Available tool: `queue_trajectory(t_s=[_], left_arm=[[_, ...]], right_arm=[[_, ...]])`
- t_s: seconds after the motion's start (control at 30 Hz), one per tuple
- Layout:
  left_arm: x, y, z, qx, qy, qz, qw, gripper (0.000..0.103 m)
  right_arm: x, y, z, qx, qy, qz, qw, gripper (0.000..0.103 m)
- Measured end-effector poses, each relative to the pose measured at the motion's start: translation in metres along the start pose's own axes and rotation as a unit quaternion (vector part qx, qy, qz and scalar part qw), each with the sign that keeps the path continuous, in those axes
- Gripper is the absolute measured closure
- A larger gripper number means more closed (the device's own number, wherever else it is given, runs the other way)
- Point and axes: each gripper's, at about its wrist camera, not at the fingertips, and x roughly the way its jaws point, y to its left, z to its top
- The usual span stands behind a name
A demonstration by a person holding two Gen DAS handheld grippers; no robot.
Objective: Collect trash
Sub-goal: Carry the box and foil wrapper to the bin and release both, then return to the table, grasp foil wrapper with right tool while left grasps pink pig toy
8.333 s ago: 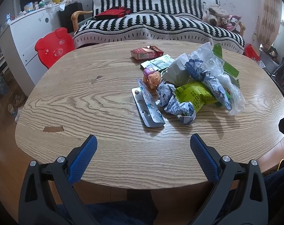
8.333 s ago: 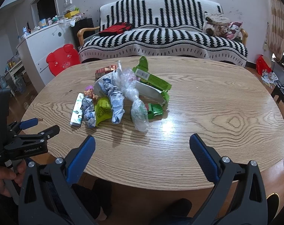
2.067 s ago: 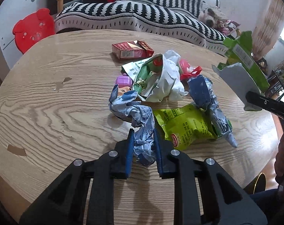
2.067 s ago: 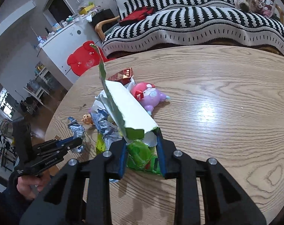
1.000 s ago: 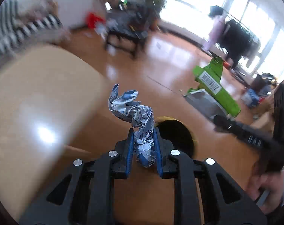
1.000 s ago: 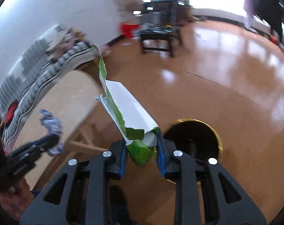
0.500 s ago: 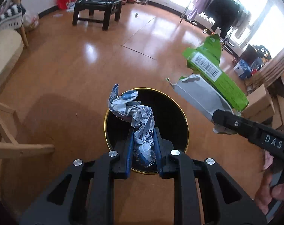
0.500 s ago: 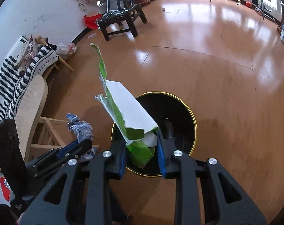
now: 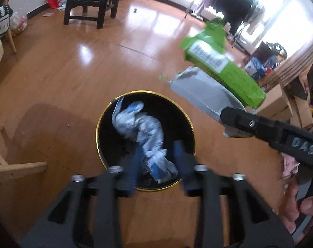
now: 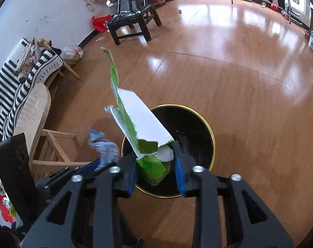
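Observation:
A black bin with a gold rim [image 9: 98, 136] [image 10: 213, 144] stands on the wooden floor below both grippers. My left gripper [image 9: 156, 165] is open over it, and the crumpled blue-and-white wrapper [image 9: 144, 136] is loose between its blurred fingers, above the bin's mouth. The wrapper also shows in the right wrist view [image 10: 104, 146]. My right gripper [image 10: 155, 171] has its jaws parted around the torn green carton [image 10: 135, 124], which leans over the bin. The carton also shows in the left wrist view [image 9: 218, 72], at the right gripper's tip.
A wooden chair [image 9: 3, 165] [image 10: 53, 144] stands left of the bin. A dark chair [image 9: 90, 2] [image 10: 133, 20] stands farther off. The striped sofa [image 10: 9, 78] and table edge [image 10: 32, 111] lie left. Cardboard boxes [image 9: 280, 103] stand at the right.
Both grippers have opened over the bin. The blue-and-white wrapper has come free of the left fingers and the carton sits loose between the right ones.

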Motion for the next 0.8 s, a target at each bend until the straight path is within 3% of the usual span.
queue_trajectory(t_s=[0.03, 0.07, 0.33, 0.5, 0.57, 0.6, 0.7, 0.8], left_arm=[[-0.001, 0.001, 0.000, -0.002, -0.001, 0.004, 1.0000, 0.039], [-0.002, 0.002, 0.000, -0.004, -0.003, 0.006, 1.0000, 0.039], [-0.023, 0.011, 0.000, -0.033, -0.014, 0.026, 0.9990, 0.037], [-0.095, 0.040, -0.003, -0.094, -0.039, 0.036, 0.9941, 0.037], [-0.147, 0.064, -0.008, -0.114, -0.077, 0.036, 0.9898, 0.037], [-0.170, 0.074, -0.011, -0.117, -0.097, 0.053, 0.9870, 0.035], [-0.272, 0.121, -0.038, -0.141, -0.202, 0.150, 0.9577, 0.015], [-0.357, 0.169, -0.092, -0.181, -0.251, 0.215, 0.9263, 0.015]], right_arm=[[0.000, 0.000, -0.001, 0.003, -0.002, 0.000, 1.000, 0.040], [-0.002, 0.000, -0.002, 0.005, -0.007, -0.002, 1.000, 0.037], [-0.011, 0.010, -0.001, -0.004, -0.012, 0.000, 1.000, 0.033], [-0.038, 0.056, 0.015, -0.047, -0.035, 0.032, 0.998, 0.028], [-0.052, 0.087, 0.021, -0.076, -0.051, 0.047, 0.995, 0.024], [-0.059, 0.107, 0.023, -0.093, -0.059, 0.057, 0.992, 0.021], [-0.077, 0.192, 0.017, -0.167, -0.077, 0.101, 0.978, 0.015], [-0.078, 0.269, -0.003, -0.223, -0.062, 0.154, 0.961, 0.015]])
